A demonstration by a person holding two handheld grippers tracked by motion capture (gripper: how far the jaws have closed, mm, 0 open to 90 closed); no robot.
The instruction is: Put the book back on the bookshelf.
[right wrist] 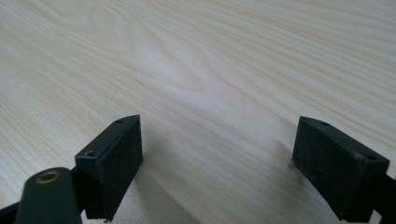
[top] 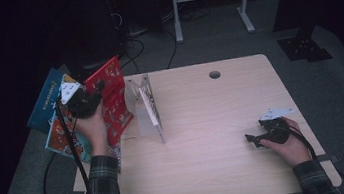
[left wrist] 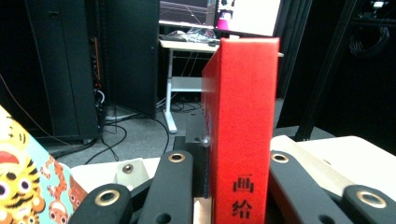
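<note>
A red book (top: 115,104) stands upright at the table's left edge, tilted a little. My left gripper (top: 97,87) is shut on its upper part. In the left gripper view the book's red spine (left wrist: 240,116) with black characters sits between the two black jaws of the left gripper (left wrist: 229,186). My right gripper (top: 254,134) lies low over the table at the right, held in a hand, jaws pointing left. In the right gripper view the right gripper (right wrist: 217,158) is open over bare wood with nothing between its fingers.
A clear acrylic book stand (top: 147,105) stands just right of the red book. A blue book (top: 45,101) and a tiger picture book (top: 63,137) lean off the left edge of the wooden table (top: 209,167). A cable hole (top: 214,74) is at the back.
</note>
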